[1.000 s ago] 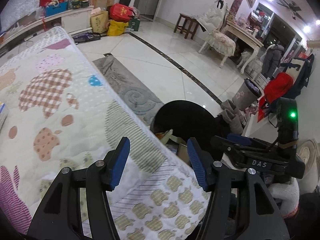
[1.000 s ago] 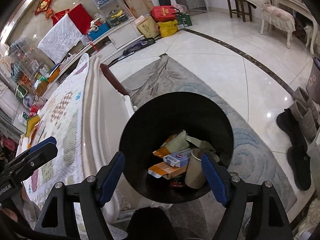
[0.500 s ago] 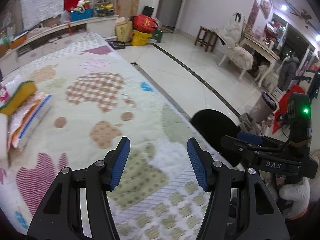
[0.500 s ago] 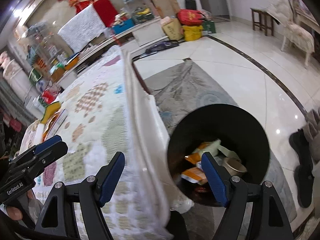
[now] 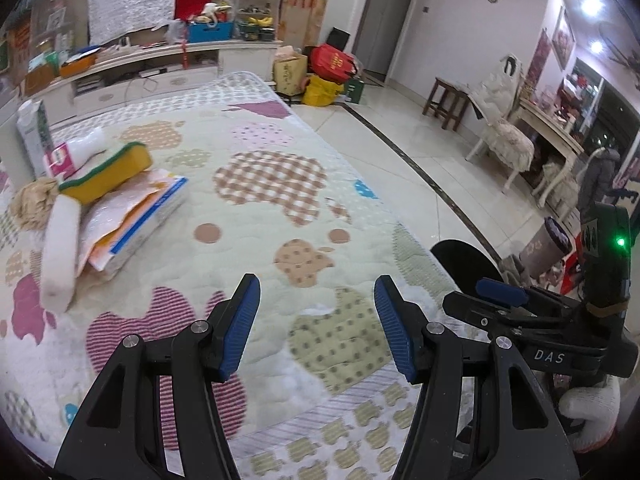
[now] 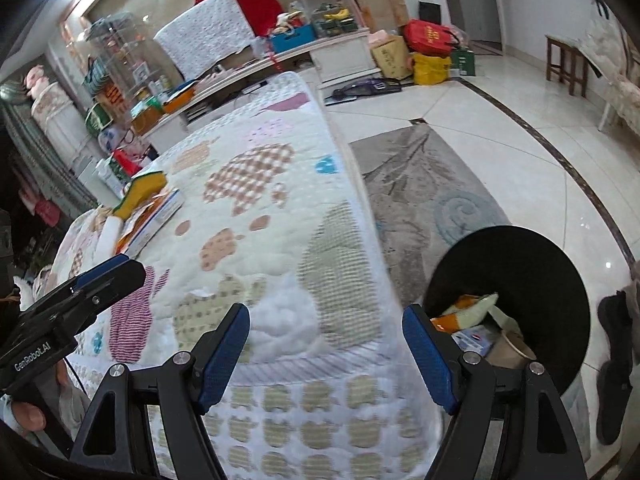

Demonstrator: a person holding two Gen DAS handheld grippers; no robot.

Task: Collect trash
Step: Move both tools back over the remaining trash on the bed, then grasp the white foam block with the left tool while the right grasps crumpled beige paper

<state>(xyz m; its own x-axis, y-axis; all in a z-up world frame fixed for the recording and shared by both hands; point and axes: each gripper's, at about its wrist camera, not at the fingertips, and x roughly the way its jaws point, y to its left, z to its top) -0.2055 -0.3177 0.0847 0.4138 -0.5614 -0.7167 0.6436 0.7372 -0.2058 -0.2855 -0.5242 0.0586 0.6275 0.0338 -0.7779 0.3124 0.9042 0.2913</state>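
A heap of trash lies on the left of the quilted surface (image 5: 280, 208): a yellow-green sponge (image 5: 108, 172), flat plastic packets (image 5: 132, 220), a white roll (image 5: 60, 248) and crumpled brown paper (image 5: 30, 204). My left gripper (image 5: 316, 320) hovers over the quilt, open and empty, short of the heap. The right gripper (image 6: 326, 344) is open and empty above the quilt's near edge. A black bin (image 6: 520, 264) stands on the floor to its right, with a paper cup (image 6: 516, 348) and packets inside. The sponge (image 6: 142, 192) shows far left in the right wrist view.
A carton (image 5: 34, 136) and pink box (image 5: 60, 160) stand behind the heap. A grey rug (image 6: 420, 184) lies beside the quilted surface, dark shoes (image 6: 616, 340) past the bin. Bags (image 5: 332, 64), a stool (image 5: 446, 98) and a chair (image 5: 504, 136) stand across the tiled floor.
Both grippers swung left, away from the black bin and over the quilted surface. The trash heap came into view at the left. Both stayed open and empty.
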